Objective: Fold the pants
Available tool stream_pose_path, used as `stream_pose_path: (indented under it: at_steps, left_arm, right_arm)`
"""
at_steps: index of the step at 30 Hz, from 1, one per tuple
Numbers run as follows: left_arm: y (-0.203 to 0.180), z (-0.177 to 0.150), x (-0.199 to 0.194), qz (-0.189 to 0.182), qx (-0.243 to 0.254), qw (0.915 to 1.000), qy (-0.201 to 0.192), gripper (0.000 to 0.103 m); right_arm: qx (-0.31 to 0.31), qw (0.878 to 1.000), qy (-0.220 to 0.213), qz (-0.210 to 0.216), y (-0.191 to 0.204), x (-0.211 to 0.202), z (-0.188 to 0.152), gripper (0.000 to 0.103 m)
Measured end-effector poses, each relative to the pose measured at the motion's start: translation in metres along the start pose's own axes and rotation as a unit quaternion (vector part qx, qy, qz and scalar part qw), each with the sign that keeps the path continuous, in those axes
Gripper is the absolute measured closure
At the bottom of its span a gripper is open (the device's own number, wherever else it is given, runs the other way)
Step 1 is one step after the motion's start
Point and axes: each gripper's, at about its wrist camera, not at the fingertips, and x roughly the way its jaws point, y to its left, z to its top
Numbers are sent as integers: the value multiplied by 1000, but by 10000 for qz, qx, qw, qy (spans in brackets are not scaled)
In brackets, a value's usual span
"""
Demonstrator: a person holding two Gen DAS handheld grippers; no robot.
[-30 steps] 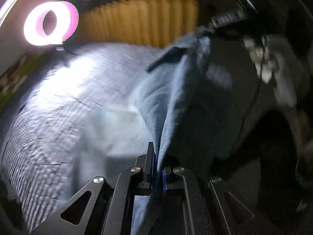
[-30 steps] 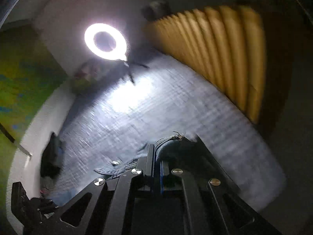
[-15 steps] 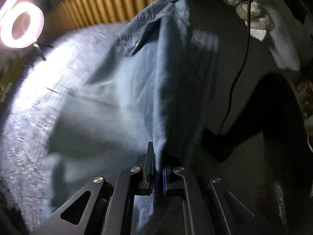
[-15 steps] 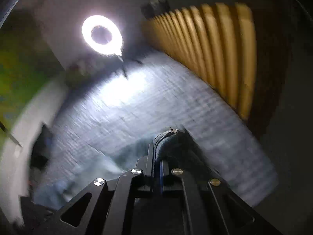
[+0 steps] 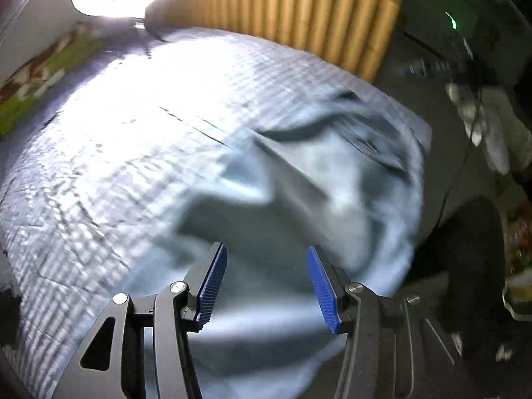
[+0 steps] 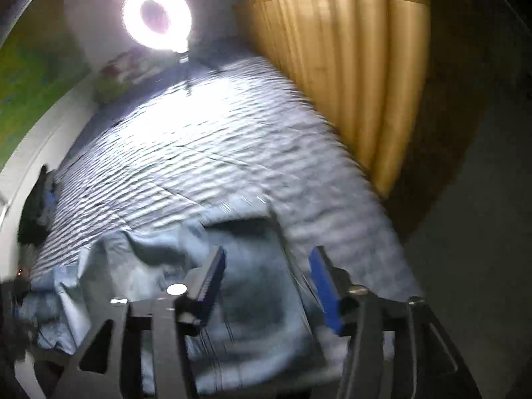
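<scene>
Your fingers have just let go: a second ago both grippers were pinched tight on folds of denim, and now the blue ribbed pads (image 5: 212, 282) of your left gripper (image 5: 267, 282) are spreading, about half apart and still widening, with nothing pressed between them. The same holds for your right gripper (image 6: 269, 286), whose fingers are opening over the cloth without touching it as far as the blur allows you to judge. Beneath both lies the pair of light blue denim pants (image 5: 299, 199), which was hanging from your two grips half a second ago and now lies dropped on the pale grey quilted bed cover (image 5: 149, 126), rumpled, with creases and a raised ridge across it. In the right wrist view the pants (image 6: 252, 286) sit at the near edge of the bed, one end trailing off to the left. That suggests the lay-down step is done and no fold has been made yet; you will probably need to smooth the fabric first. Further out, a bright ring light (image 6: 158, 16) glares at the far end of the bed, and ochre pleated curtains (image 6: 349, 66) hang along its side.
</scene>
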Motion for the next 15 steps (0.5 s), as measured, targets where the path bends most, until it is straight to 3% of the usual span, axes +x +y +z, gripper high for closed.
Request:
stream_pose_path:
  at_steps: [2,5,9,15]
  left_arm:
    - [32,20,10,120,-335,9994,10,48]
    - [70,19,40,260,-752,9965,252,47]
    - [79,-6,78,358,-747,9949,583,47]
    - [104,-37,84,455,-1024,9922,548,47]
  right_arm:
    - [-291,9992,260,78,3,35,20,50]
    - [-265,9981,547,117,-7,81,37,50]
    - [-6,9949,687,742,-28,111,35,50]
    - [-241,9892,662,1283,-29,138,27,40]
